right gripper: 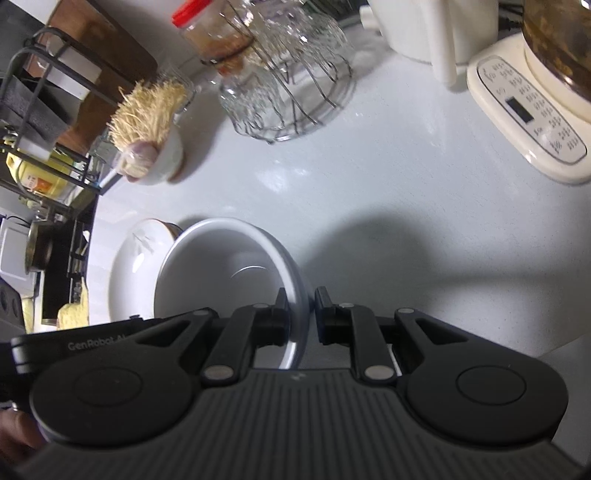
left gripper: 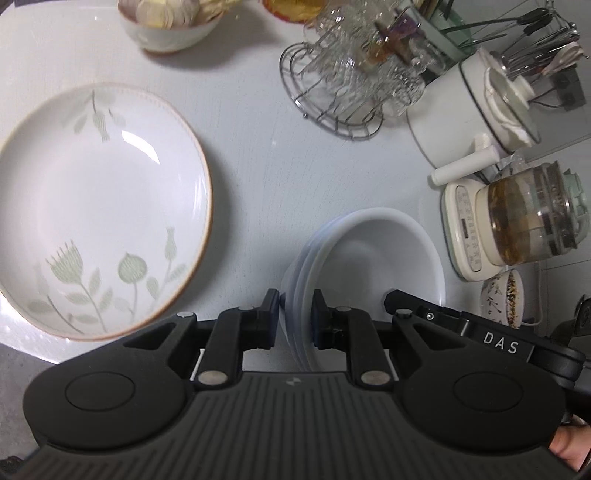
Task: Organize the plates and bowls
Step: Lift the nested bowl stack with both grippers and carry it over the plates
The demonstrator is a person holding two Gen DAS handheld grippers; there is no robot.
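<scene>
Gripping the stacked white bowls (left gripper: 373, 258) from both sides, I have my left hand-held gripper (left gripper: 295, 302) nearly closed on the left rim of the stack, one pad outside the layered rims and one inside the top bowl. Three or so rims show nested there, tilted in my left wrist view. My right hand-held gripper (right gripper: 301, 301) is likewise pinched almost shut on the opposite rim, one finger inside the bowl (right gripper: 229, 269) and the other outside its wall. In the left view the right tool's black body (left gripper: 461, 325) reaches in across the far edge of the stack.

Just left of the bowls, apart from them, lies a large plate (left gripper: 99, 206) with a brown rim and pale green flower prints, flat on the white table (left gripper: 251, 155). From the right wrist view that same plate (right gripper: 136, 266) peeks out behind the bowl.

Further back on the table stands a wire rack (left gripper: 332, 103) holding clear glasses, and to its left a small white bowl (left gripper: 170, 29) filled with what looks like garlic. On the right sit a white pot with a handle (left gripper: 469, 122), a cream kettle base (left gripper: 461, 229) with a glass pot (left gripper: 532, 218) of brownish liquid on it, and a small patterned dish (left gripper: 502, 295) near the edge. A fingertip (left gripper: 569, 446) shows at the lower right corner.
</scene>
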